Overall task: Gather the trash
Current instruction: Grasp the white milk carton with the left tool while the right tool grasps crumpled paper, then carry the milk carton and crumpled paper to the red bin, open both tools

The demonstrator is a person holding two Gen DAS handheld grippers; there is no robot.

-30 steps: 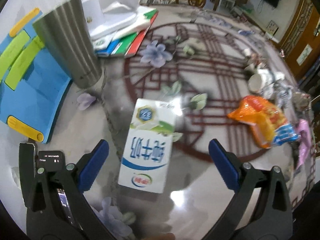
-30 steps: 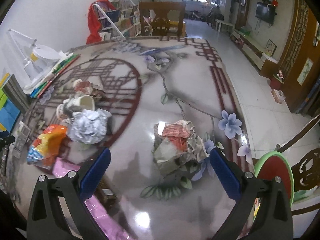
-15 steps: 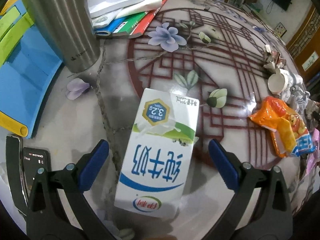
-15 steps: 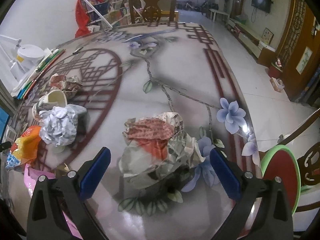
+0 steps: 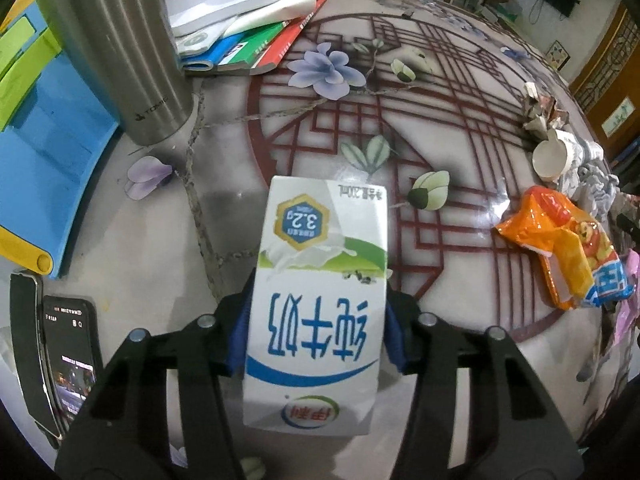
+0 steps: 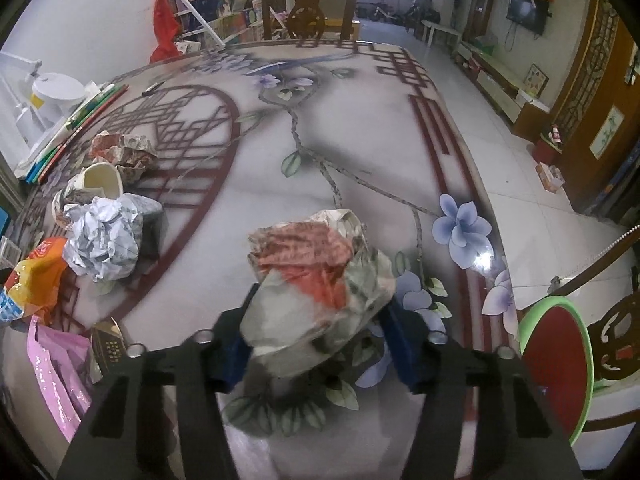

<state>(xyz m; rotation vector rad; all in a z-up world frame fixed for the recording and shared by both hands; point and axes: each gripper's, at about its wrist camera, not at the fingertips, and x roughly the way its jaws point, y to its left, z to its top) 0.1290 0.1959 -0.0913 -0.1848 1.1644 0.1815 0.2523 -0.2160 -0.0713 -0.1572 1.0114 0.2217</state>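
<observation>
The left tongs (image 5: 316, 338) are closing, their blue pads (image 5: 394, 338) pressed on both sides of the white milk carton (image 5: 320, 280), which lies flat on the patterned bench (image 5: 440, 120). The right tongs (image 6: 320, 344) are closing too, their pads against a crumpled red-and-grey paper wad (image 6: 316, 280) on the bench near its right edge. Beyond the carton, an orange snack wrapper (image 5: 560, 256) lies to the right, with a tipped paper cup (image 5: 552, 156) past it. A steel tumbler (image 5: 120, 48) stands upright at upper left beside a stack of books (image 5: 256, 48), and a phone (image 5: 68, 364) lies at lower left. In the right wrist view, a crumpled white paper ball (image 6: 104, 240) sits well left of the wad, touching the cup, with a pink bag (image 6: 60, 376) nearer the camera.
</observation>
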